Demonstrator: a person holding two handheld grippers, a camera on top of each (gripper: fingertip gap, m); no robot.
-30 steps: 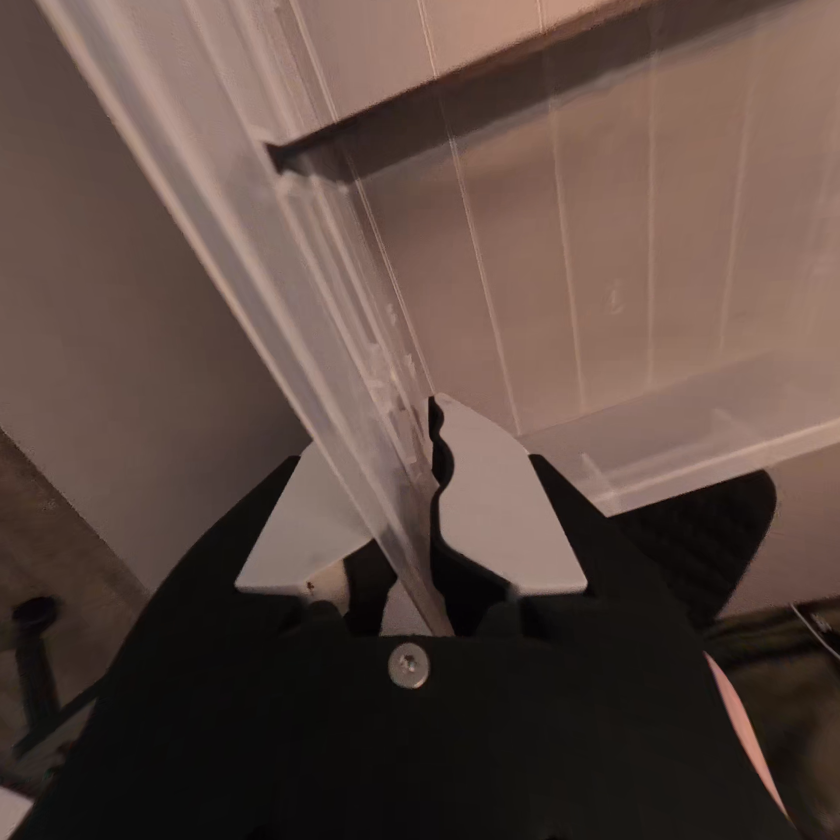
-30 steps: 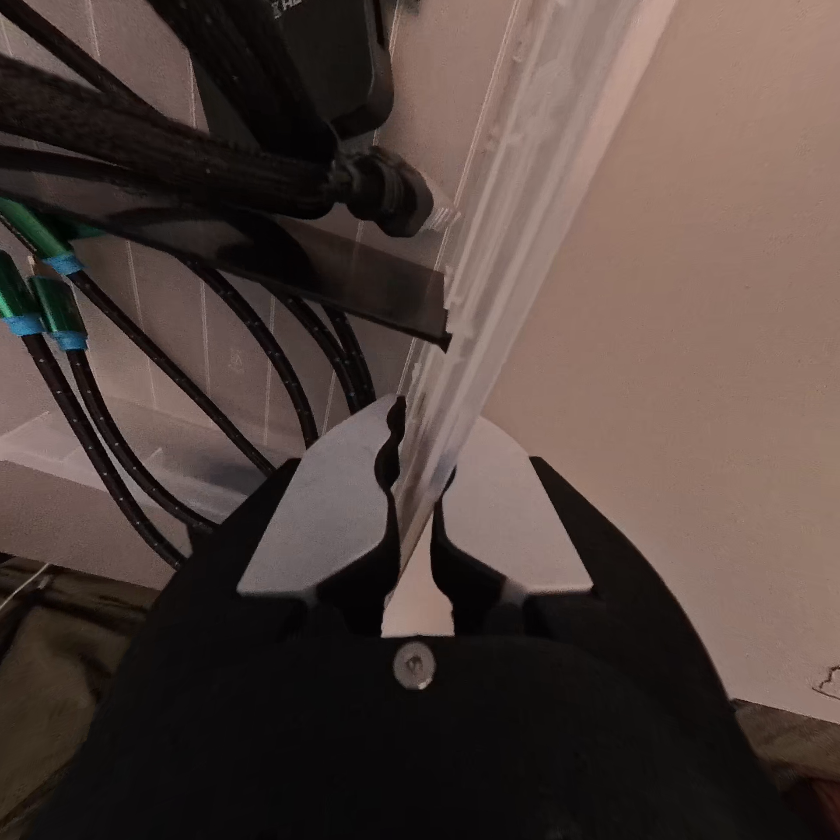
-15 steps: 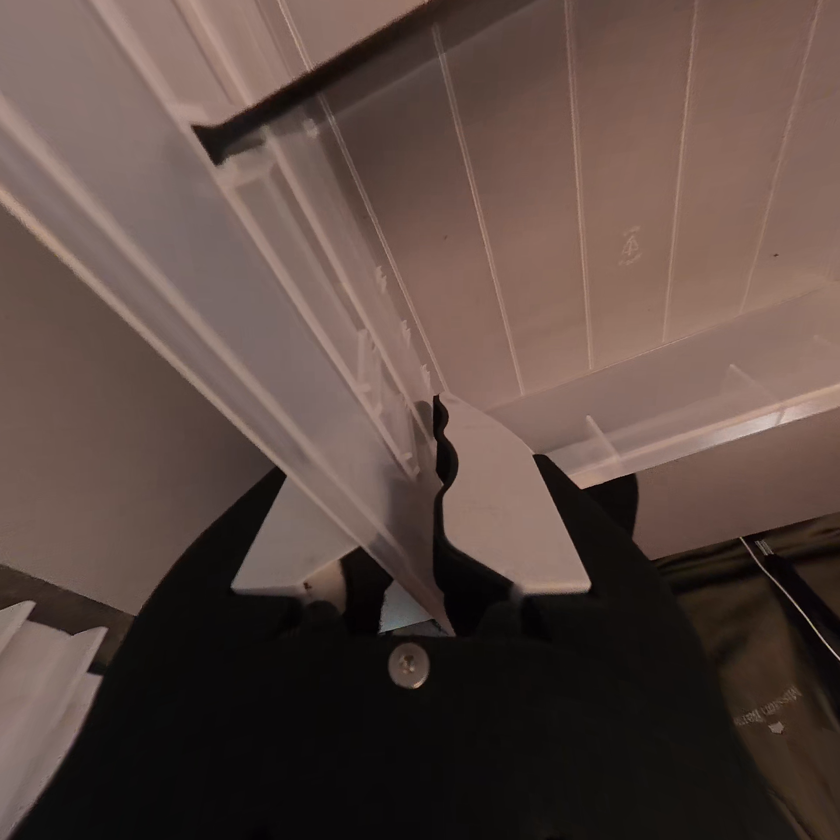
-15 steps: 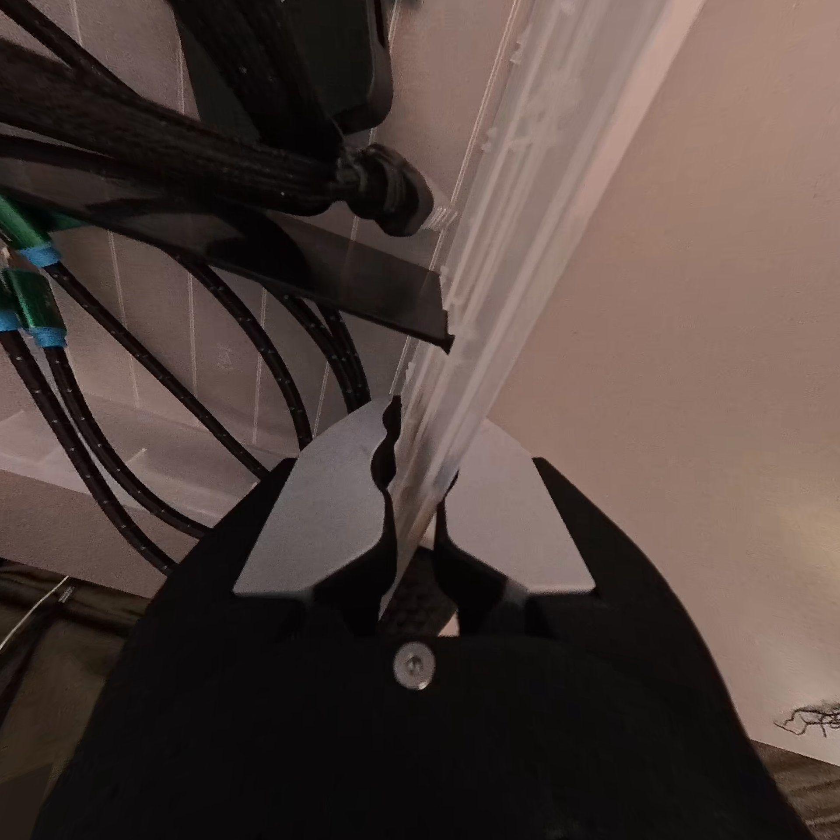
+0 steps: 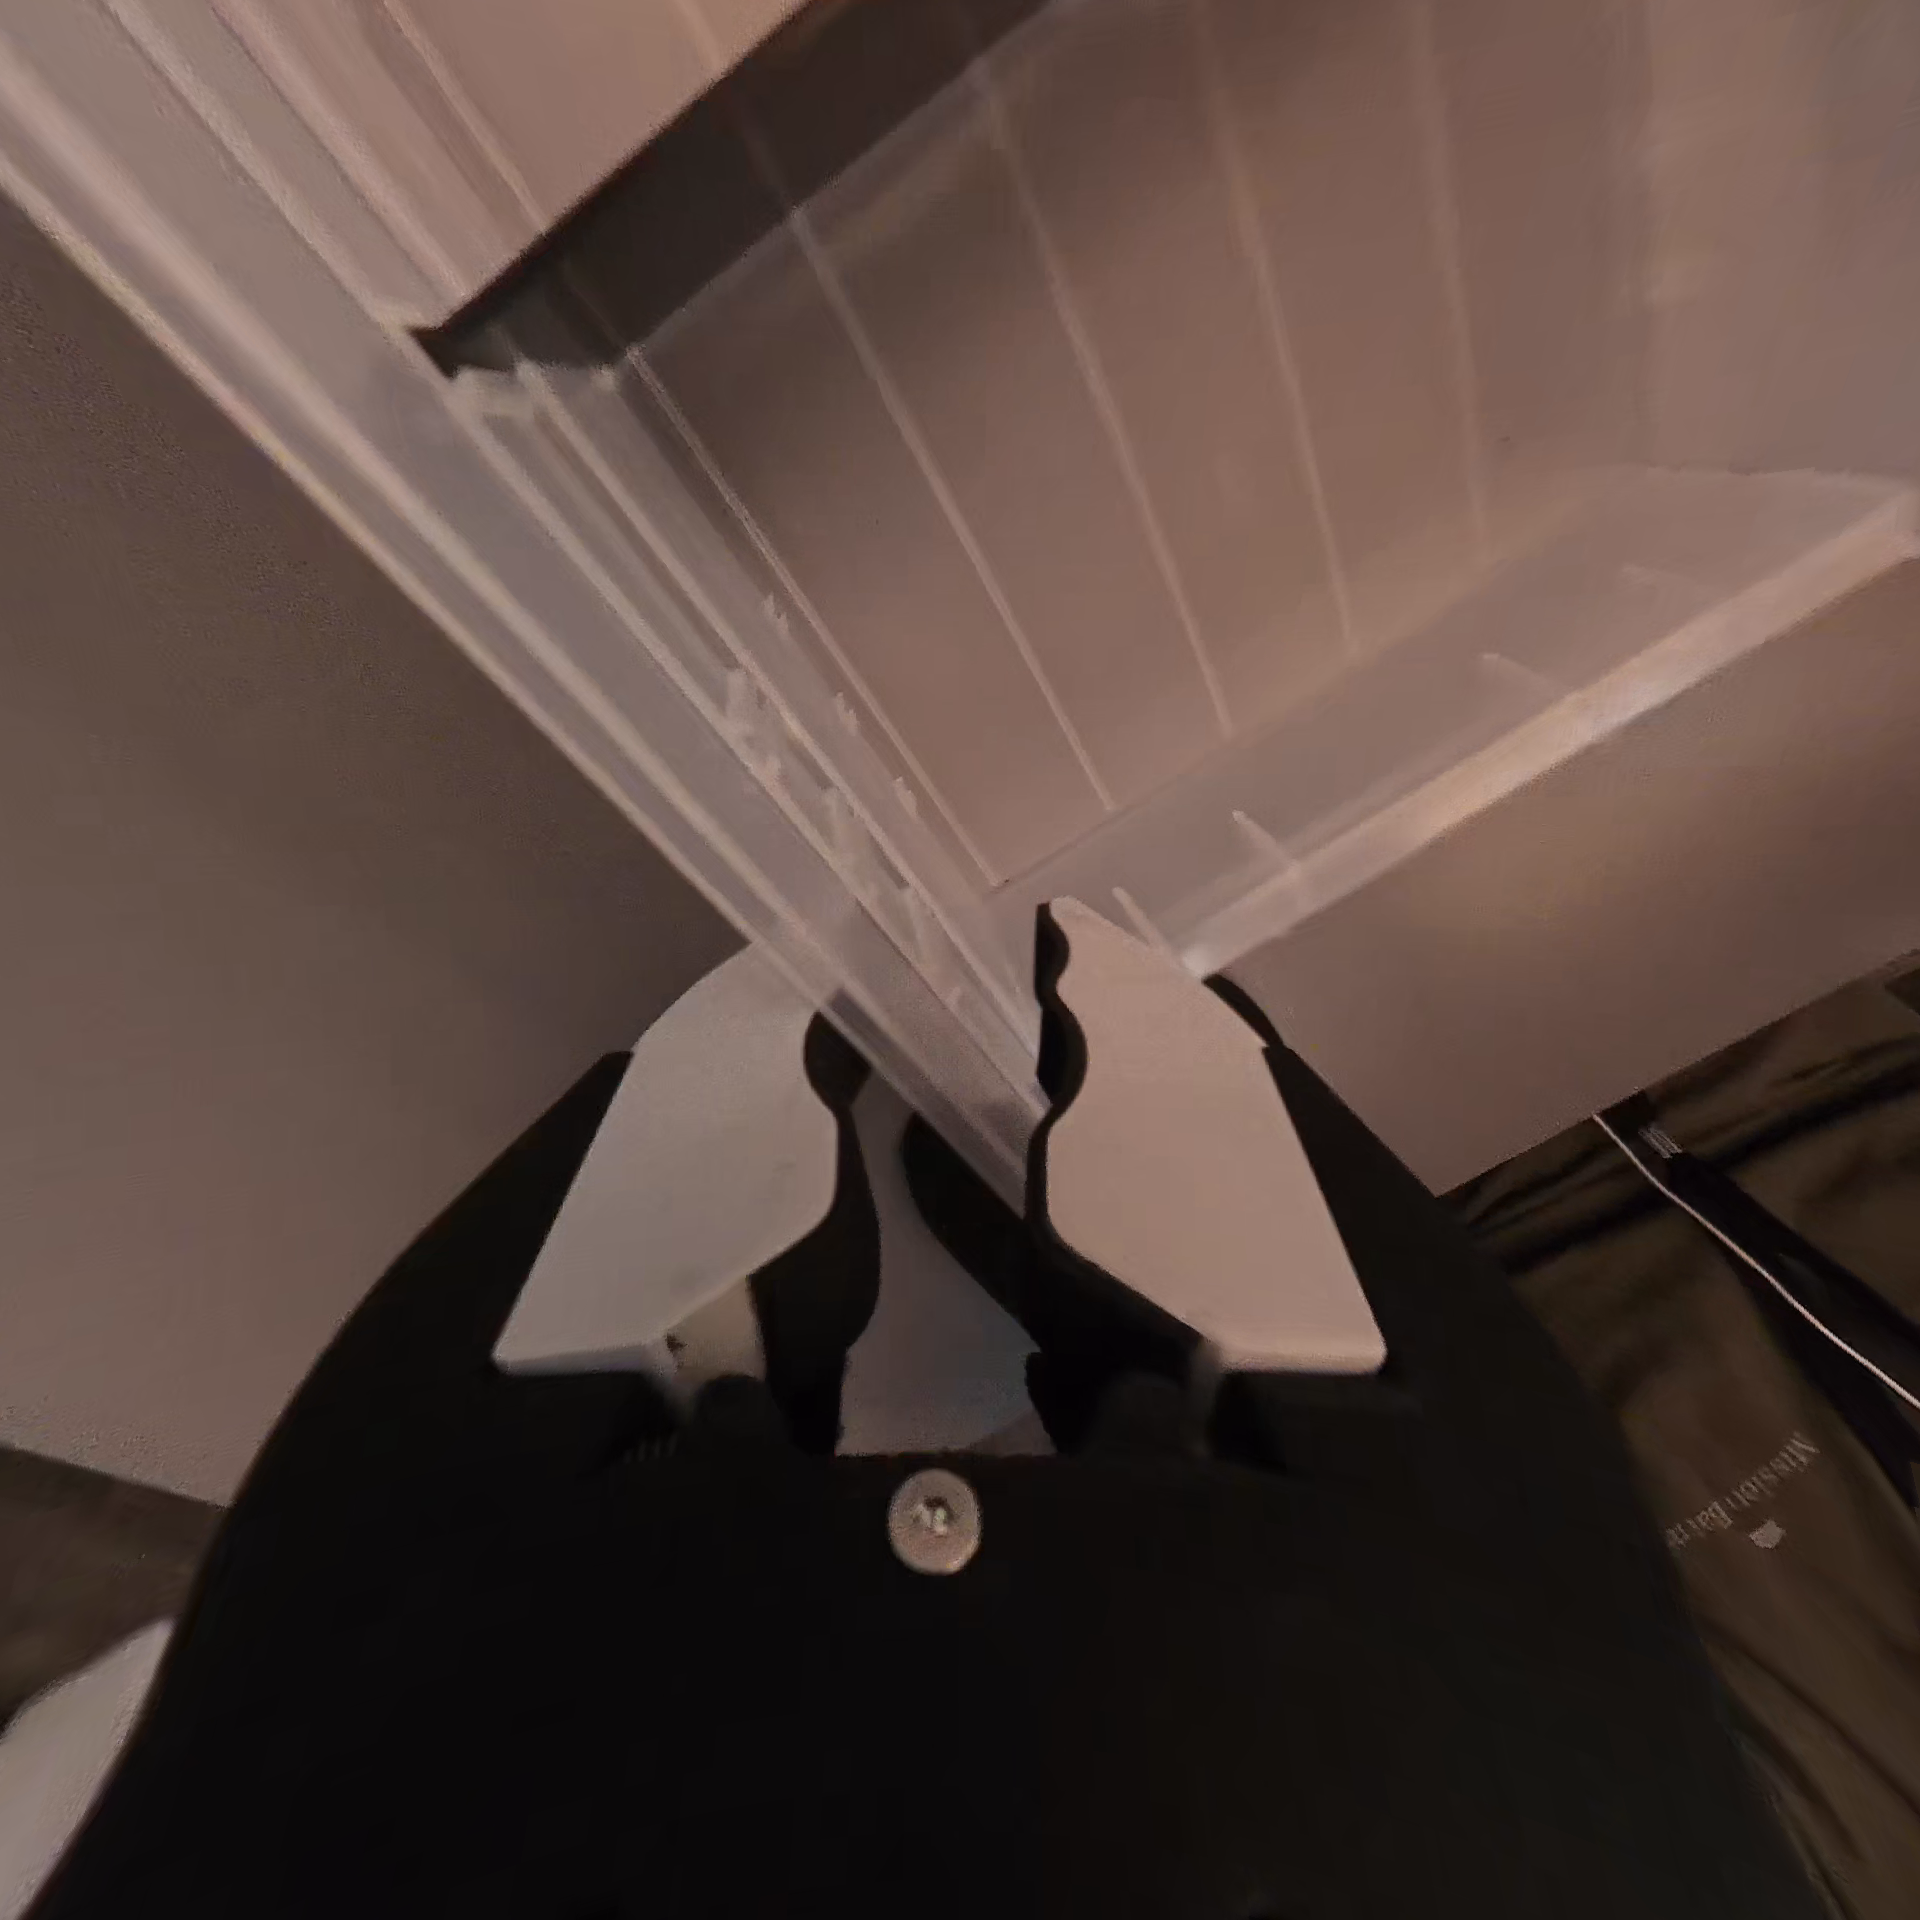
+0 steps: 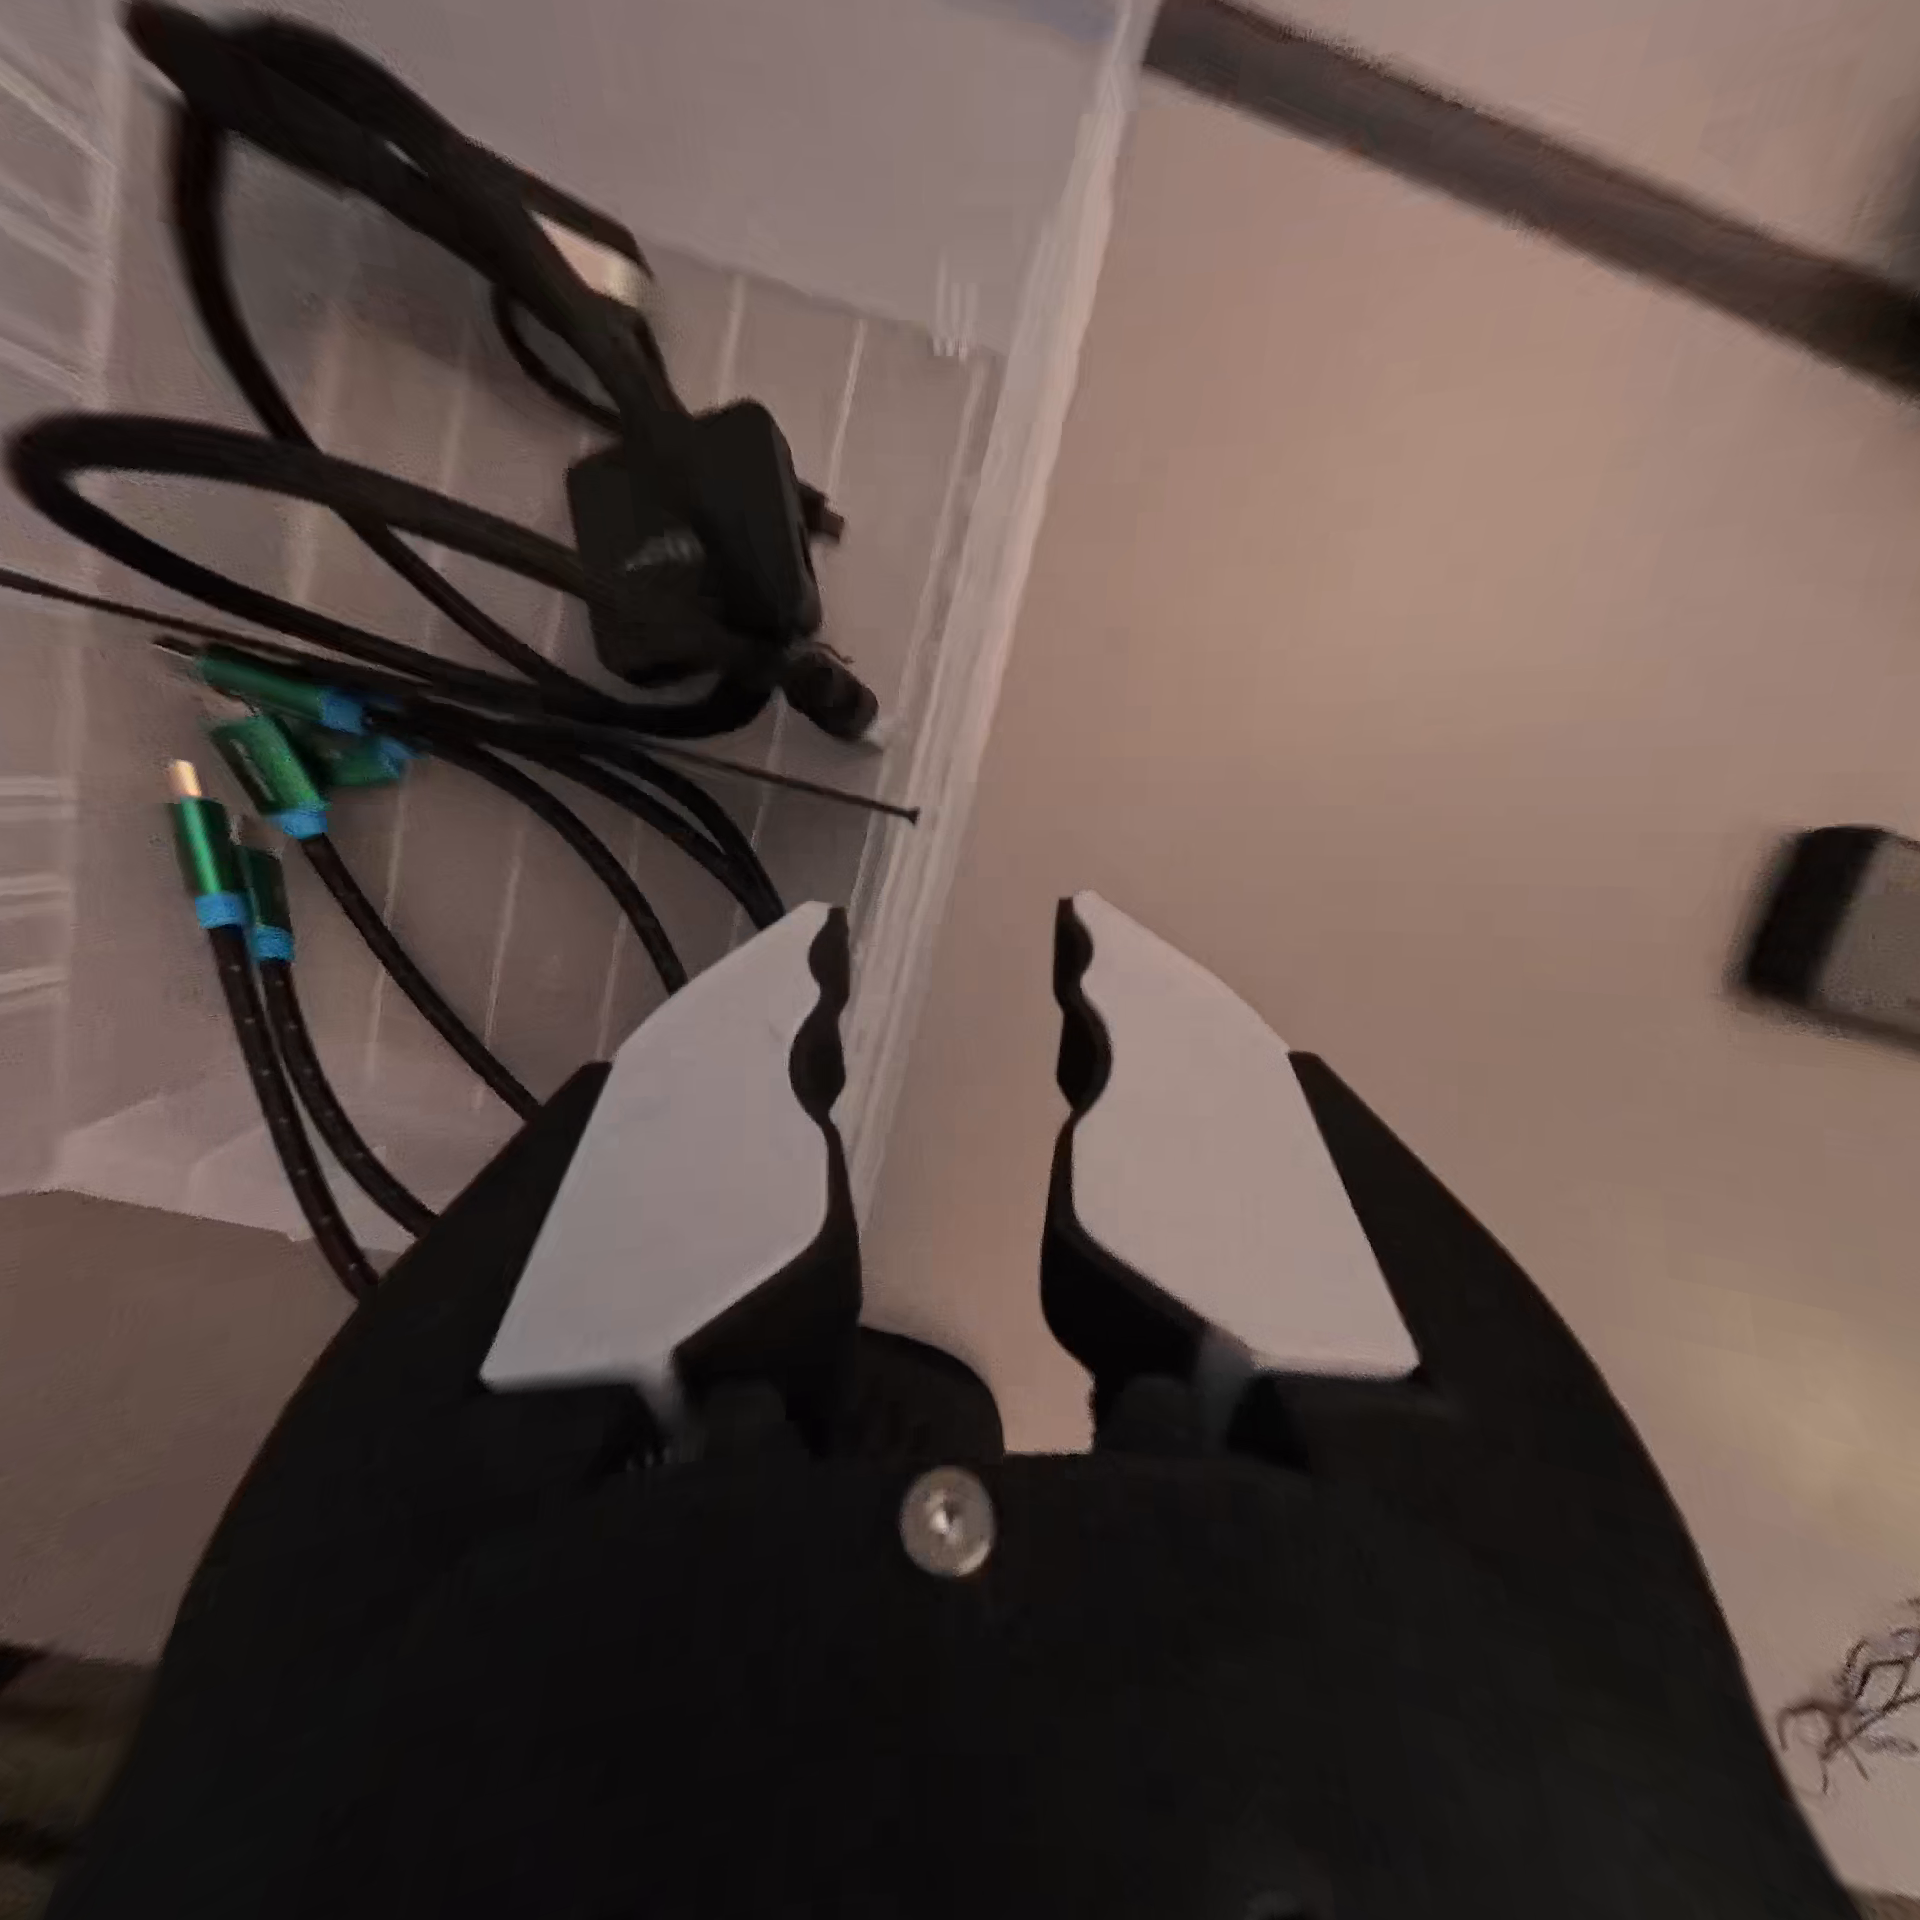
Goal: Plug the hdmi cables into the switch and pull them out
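A clear plastic bin (image 5: pixel 1091 540) fills the left wrist view. In the right wrist view the bin (image 6: pixel 997 582) holds a black HDMI switch (image 6: pixel 691 551), black braided cables (image 6: pixel 499 997) and green plugs with blue collars (image 6: pixel 260 774). My left gripper (image 5: pixel 914 956) is open. The bin's side rim (image 5: pixel 644 665) still runs between its fingers, against the right pad and clear of the left one. My right gripper (image 6: pixel 951 914) is open and holds nothing. The bin's other side rim (image 6: pixel 935 873) runs just beside its left finger (image 6: pixel 717 1101).
The bin rests on a pale surface (image 6: pixel 1455 727). A dark flat object (image 6: pixel 1829 935) lies at the right and a dark strip (image 6: pixel 1558 197) crosses the top right. Olive fabric (image 5: pixel 1714 1351) lies at the right of the left wrist view.
Both grippers were shut on the bin's side rims and have opened. The right gripper has drawn back, so more of the bin, switch and cables shows.
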